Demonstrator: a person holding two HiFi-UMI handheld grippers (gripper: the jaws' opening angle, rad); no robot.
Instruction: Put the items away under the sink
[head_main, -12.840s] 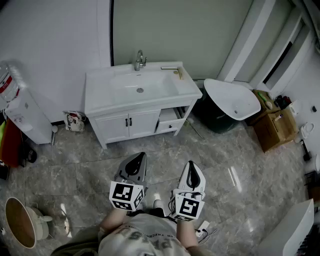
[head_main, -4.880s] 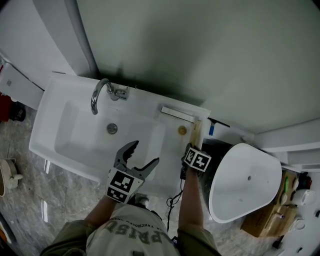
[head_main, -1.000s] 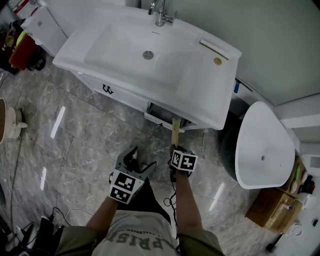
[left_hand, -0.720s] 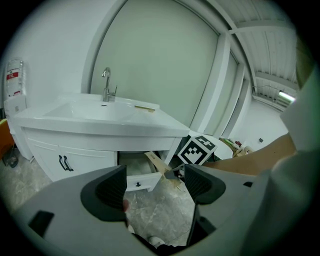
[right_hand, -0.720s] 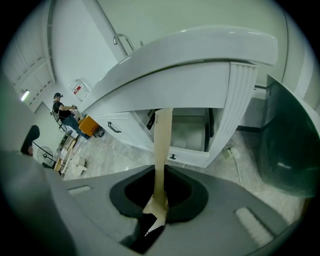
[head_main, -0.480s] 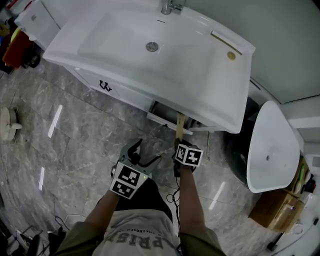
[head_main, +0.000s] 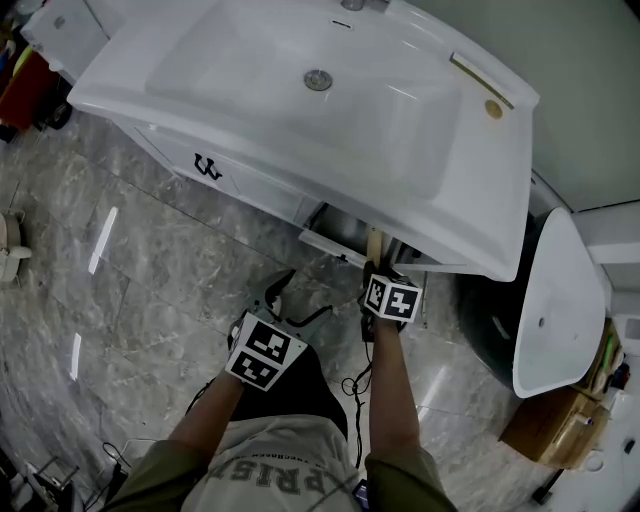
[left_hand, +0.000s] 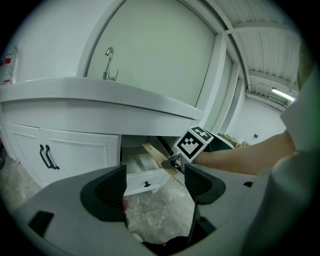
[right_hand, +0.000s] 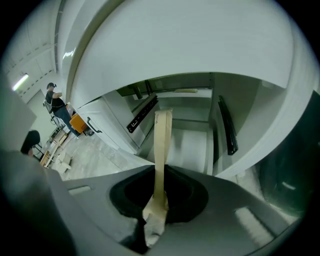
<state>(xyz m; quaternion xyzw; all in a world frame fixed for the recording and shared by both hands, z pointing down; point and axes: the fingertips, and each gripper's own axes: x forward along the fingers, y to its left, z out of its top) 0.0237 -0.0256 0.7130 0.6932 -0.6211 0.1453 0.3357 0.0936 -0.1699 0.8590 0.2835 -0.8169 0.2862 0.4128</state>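
1. The right gripper's (right_hand: 158, 202) jaws are nearly together, pinching the near end of a pale stick (right_hand: 161, 145).
2. The stick's far end points at the open drawer (right_hand: 196, 142).
3. The left gripper's (left_hand: 155, 184) jaws stand wide apart, with only floor (left_hand: 157, 212) showing between them.
4. The left gripper hovers just left of the right gripper.
5. The drawer sits under the sink's (head_main: 300, 110) right end, right of the cabinet doors (head_main: 205, 168).

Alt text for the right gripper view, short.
The right tool is shut on a thin pale wooden strip, which points up toward the open drawer beneath the white sink.
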